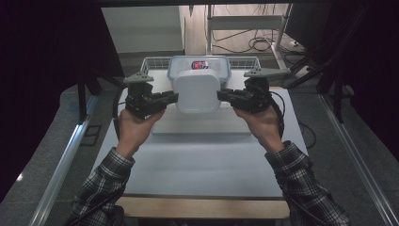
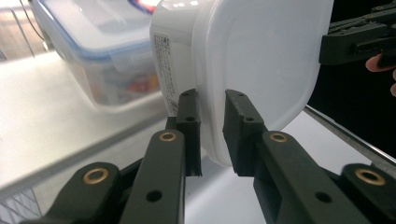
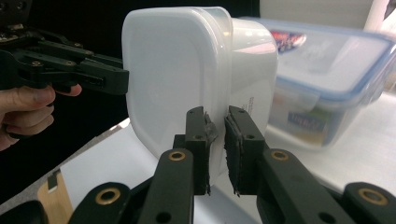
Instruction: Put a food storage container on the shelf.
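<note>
A white plastic container [image 1: 196,92] with a white lid is held on its side above the table, lid facing me. My left gripper [image 1: 175,98] is shut on its left rim and my right gripper [image 1: 220,95] on its right rim. In the left gripper view the jaws of the left gripper [image 2: 212,100] pinch the lid's edge of the container [image 2: 261,56], with the right gripper [image 2: 359,39] at the far side. In the right gripper view the right gripper [image 3: 217,114] clamps the rim of the container [image 3: 173,60], and the left gripper [image 3: 79,70] holds the opposite edge.
A clear box with a blue-rimmed clip lid [image 1: 200,63] [image 2: 93,42] [image 3: 322,60] stands right behind the held container. A wire basket [image 1: 153,61] sits at the table's far edge. A low white board [image 1: 202,127] lies under the grippers.
</note>
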Demonstrator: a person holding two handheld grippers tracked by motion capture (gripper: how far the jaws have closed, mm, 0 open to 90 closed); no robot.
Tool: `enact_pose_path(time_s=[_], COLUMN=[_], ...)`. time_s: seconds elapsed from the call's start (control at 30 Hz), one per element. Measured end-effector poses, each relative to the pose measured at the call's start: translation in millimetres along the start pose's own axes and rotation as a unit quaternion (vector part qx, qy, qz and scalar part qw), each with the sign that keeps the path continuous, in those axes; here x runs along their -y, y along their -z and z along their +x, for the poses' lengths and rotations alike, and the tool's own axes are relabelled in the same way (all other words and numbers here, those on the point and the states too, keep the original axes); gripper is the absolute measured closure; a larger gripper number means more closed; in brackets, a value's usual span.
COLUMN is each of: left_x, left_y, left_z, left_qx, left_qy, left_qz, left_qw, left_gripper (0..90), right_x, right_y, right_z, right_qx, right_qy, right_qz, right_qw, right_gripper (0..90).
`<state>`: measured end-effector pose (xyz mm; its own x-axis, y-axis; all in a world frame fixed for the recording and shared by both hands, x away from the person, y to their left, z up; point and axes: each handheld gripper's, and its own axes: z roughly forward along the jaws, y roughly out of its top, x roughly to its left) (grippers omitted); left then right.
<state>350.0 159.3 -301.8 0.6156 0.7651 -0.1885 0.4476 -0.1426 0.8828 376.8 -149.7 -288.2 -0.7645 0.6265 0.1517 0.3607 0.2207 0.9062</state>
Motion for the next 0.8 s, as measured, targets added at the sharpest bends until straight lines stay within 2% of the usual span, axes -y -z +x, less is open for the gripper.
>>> enact_pose_path(time_s=[0.57, 0.8], left_x=[-51.2, -67.5], left_y=[4.6, -1.4], left_z=[10.6, 20.7], left_qx=[-0.011, -0.009], left_qy=[-0.002, 0.004], left_qz=[-0.018, -0.017], left_qw=[0.9998, 0.9998], left_gripper=[77.1, 77.2], right_x=[-48.8, -63.4], right_y=[-2.9, -10.8], right_z=[-10.7, -21.7], right_qx=[0.008, 0.009], right_qy=[0.006, -0.012], right_qz=[-0.02, -0.022], right_qw=[0.9998, 0.9997], right_gripper=[79.4, 79.1])
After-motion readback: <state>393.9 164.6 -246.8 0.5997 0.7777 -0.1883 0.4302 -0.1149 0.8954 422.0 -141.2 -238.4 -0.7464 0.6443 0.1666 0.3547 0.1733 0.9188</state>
